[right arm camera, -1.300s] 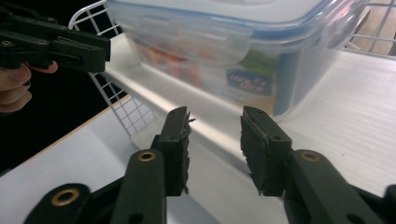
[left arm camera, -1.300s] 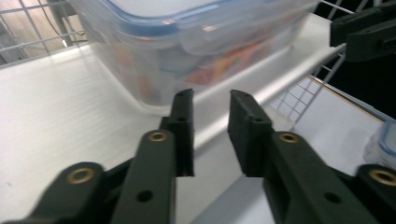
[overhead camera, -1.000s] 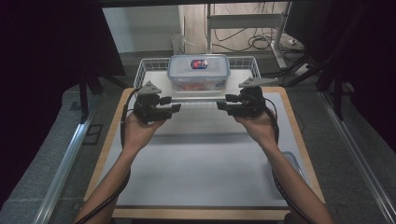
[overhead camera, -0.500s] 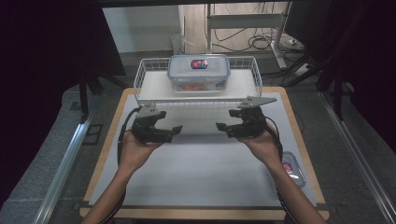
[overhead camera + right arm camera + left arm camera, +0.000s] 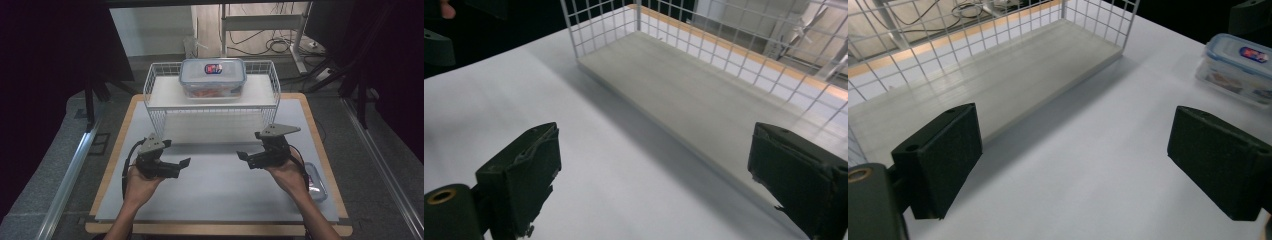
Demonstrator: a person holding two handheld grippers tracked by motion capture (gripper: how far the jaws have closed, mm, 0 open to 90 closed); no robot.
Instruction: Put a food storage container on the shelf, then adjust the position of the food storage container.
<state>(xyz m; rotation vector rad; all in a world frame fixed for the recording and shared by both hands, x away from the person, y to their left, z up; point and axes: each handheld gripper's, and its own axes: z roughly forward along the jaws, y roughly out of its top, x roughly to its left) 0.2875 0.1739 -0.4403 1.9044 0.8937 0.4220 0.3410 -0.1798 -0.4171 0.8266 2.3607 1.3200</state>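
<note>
Left claw (image 5: 186,162) over white bench (image 5: 215,195), jaws wide apart, just been opening, nothing between. Right claw (image 5: 241,156) likewise: jaws spread, just been opening, bare bench between pads. Both claws point inward toward each other, near front of wire rack (image 5: 155,82). Lidded food box (image 5: 213,77) sits on rack's upper shelf, centred, well apart from both claws. Second small lidded box (image 5: 315,181) rests on bench at right edge, just beside my right hand (image 5: 285,172). Left hand (image 5: 142,182) low over bench.
</note>
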